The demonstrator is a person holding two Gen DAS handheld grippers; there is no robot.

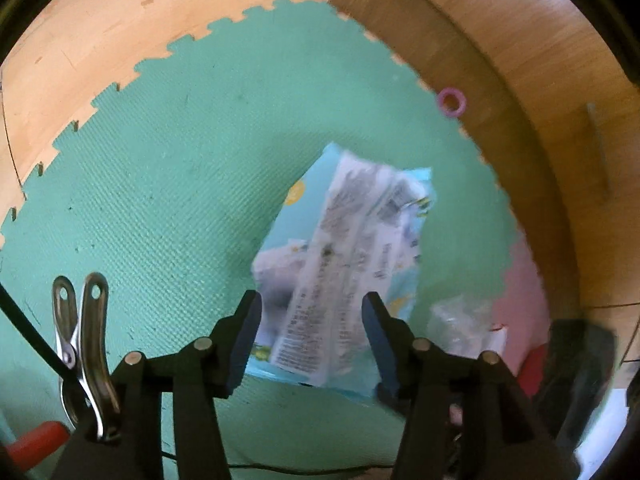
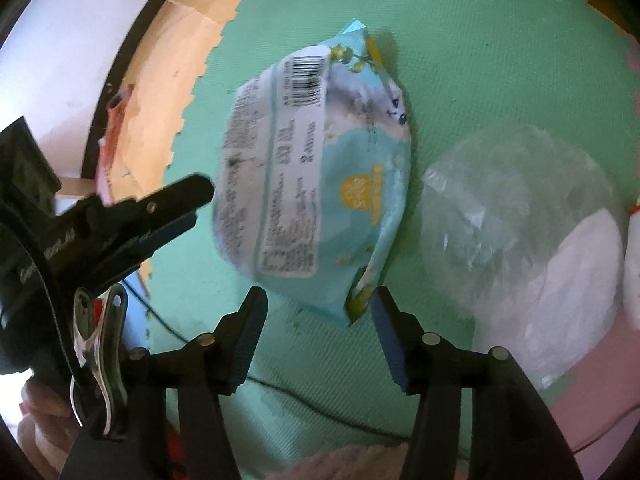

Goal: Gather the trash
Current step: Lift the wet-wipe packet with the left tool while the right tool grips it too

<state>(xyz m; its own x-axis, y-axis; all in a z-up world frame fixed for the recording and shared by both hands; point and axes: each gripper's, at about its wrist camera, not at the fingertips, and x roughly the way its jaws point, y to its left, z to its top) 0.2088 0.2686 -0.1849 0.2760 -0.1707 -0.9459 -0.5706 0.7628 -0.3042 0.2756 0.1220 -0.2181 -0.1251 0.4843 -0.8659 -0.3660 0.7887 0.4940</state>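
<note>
A light-blue wet-wipe packet with a barcode and printed text lies on the green foam mat. In the left wrist view it fills the gap beyond my left gripper, whose jaws stand apart on either side of its near end without pressing it. In the right wrist view the packet has its near corner just ahead of my right gripper, which is open and holds nothing. My left gripper comes in from the left there, its tips at the packet's left edge.
A crumpled clear plastic bag with something white inside lies right of the packet, partly on a pink mat. A pink ring sits by the wooden furniture. Wooden floor borders the mat. A thin cable crosses near me.
</note>
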